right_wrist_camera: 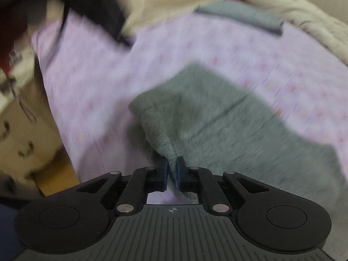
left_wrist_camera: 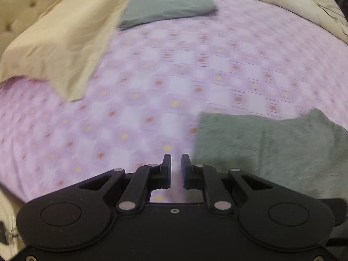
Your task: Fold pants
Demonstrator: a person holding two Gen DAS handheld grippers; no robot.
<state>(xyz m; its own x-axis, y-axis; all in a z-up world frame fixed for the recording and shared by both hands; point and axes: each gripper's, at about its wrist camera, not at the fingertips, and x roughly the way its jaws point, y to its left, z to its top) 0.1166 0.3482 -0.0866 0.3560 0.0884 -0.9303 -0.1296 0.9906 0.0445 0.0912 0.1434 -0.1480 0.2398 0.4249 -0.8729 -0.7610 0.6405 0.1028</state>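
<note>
Right tongs (right_wrist_camera: 173, 166) pinching a raised fold of grey pants (right_wrist_camera: 217, 119); left tongs (left_wrist_camera: 176, 163) narrowly parted, gripping nothing, just beside the pants' edge. Pants spread on lilac patterned bed (left_wrist_camera: 174, 69). Farther back: folded grey cloth (left_wrist_camera: 167, 6), cream pillow (left_wrist_camera: 58, 37).

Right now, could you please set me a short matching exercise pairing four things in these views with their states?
Things:
1. left gripper
2. right gripper
3. grey-green pants
4. folded grey garment

States:
A. lying at the far end of the bed
B. partly lifted by one edge
C. holding nothing, over the lilac bedsheet
D. clamped on fabric

Pairs: 1-C, 2-D, 3-B, 4-A
</note>
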